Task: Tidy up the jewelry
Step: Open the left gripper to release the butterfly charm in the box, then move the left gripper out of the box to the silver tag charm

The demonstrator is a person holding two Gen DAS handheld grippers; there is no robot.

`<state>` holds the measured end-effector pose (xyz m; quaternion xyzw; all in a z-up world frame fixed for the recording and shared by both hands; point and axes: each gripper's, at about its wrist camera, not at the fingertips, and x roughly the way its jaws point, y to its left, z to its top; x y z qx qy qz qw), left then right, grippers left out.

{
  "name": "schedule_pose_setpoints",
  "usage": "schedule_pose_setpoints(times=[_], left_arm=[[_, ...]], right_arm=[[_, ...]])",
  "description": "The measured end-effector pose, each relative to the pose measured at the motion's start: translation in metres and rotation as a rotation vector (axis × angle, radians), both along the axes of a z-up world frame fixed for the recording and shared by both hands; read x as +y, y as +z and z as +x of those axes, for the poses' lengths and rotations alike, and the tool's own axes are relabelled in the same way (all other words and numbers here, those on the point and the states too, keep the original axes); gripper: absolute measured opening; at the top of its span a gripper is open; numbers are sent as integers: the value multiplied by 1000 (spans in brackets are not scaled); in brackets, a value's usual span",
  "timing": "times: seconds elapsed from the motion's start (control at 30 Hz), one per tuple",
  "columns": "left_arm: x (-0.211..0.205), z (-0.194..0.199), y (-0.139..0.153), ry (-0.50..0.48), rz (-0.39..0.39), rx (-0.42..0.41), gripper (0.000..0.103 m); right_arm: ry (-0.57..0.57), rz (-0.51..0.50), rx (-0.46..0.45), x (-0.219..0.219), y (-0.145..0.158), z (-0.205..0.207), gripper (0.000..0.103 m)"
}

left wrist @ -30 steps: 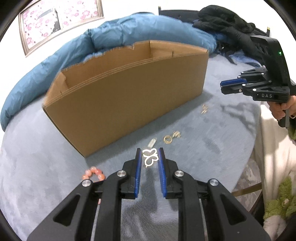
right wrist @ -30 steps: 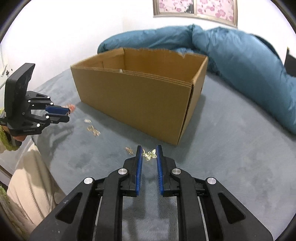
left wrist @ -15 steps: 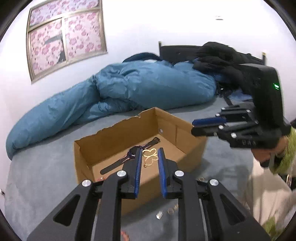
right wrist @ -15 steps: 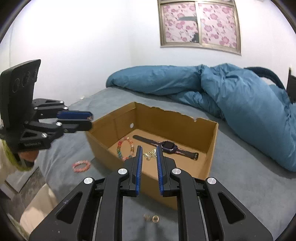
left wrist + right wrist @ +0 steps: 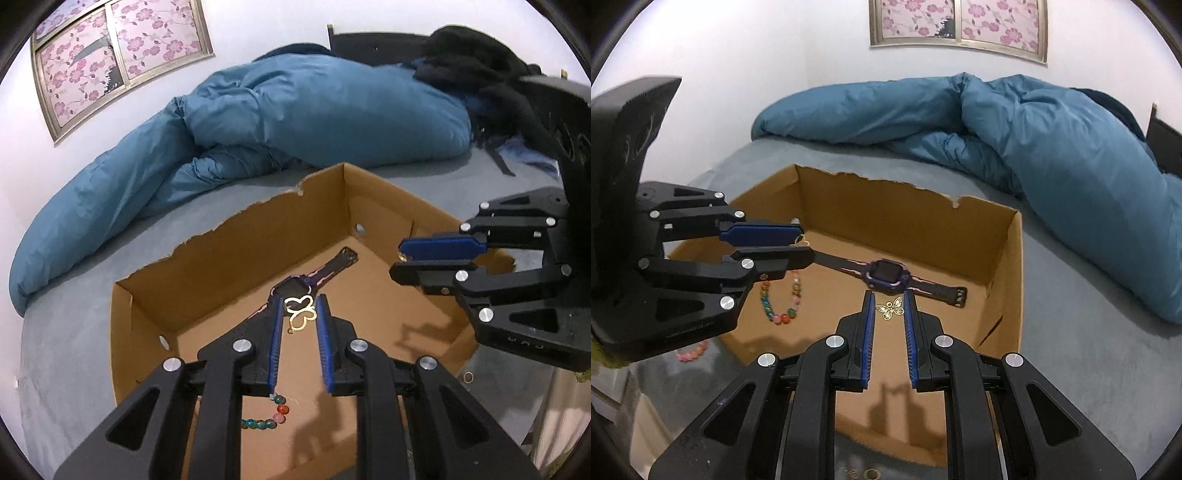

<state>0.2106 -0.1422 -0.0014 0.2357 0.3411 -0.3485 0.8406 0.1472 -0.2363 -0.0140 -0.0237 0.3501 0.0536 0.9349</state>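
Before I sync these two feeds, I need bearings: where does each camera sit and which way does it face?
Left wrist: rides the left tongs, looking down into the cardboard box; its own fingers grip an outline butterfly charm, right tongs at right.
Right wrist: rides the right tongs, gripping a gold butterfly charm; left tongs at left.
Shared: box, purple watch, bead bracelet, blue duvet.

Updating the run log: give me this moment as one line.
left gripper: jaws shut on gold open-outline butterfly charm | right gripper: jaws shut on gold filigree butterfly charm | both over open brown cardboard box
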Motion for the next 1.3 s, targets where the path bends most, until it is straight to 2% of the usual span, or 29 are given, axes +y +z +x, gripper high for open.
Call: schedule_pose_setpoints(times=[0.13, 0.2, 0.3, 0.5, 0.9, 1.3], left_arm=[[0, 5, -4, 28, 6, 8, 31], [4, 6, -3, 46, 0, 5, 36], [10, 5, 1, 60, -15, -1, 39], [23, -3, 13, 72, -37, -27, 41], [54, -34, 35, 93, -90, -68, 41], [99, -95, 46, 100, -171, -47, 41]], right_arm=[[7, -18, -14, 1, 0, -1, 26], [9, -17, -28, 1, 2, -4, 28], [12, -12, -50, 1, 7, -9, 32], [15, 5, -99, 3, 18, -17, 38], [51, 42, -179, 9, 40, -43, 40], [154, 81, -242, 24, 48, -92, 40]])
